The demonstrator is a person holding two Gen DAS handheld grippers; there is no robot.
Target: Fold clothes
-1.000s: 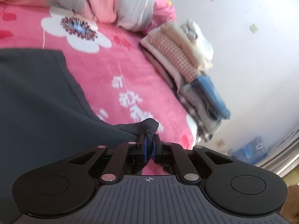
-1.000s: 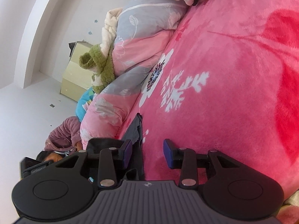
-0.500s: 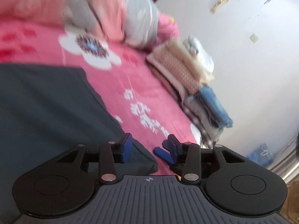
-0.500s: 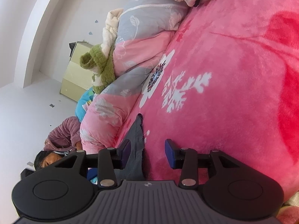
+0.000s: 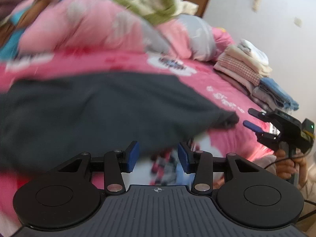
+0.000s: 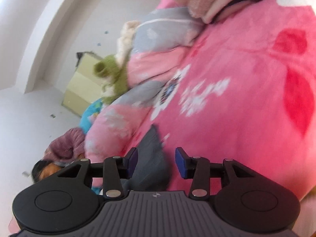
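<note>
A dark grey garment lies spread on the pink flowered blanket, one corner pointing right. My left gripper hovers open just short of its near edge, nothing between the blue pads. My right gripper, held in a hand, shows at the right in the left wrist view, its tips just off that corner. In the right wrist view the right gripper has its jaws opening. A strip of the garment lies beyond the gap, and the pads do not press on it.
A stack of folded clothes sits at the blanket's far right, near a white wall. A bunched pink and grey quilt with a green knit item on it lines the far side. A yellow cabinet and a lying person are beyond the quilt.
My left gripper let go of the garment's corner, opened, and swung back and sideways, so the right gripper now appears in its view. The right jaws widened slightly and that gripper shifted a little.
</note>
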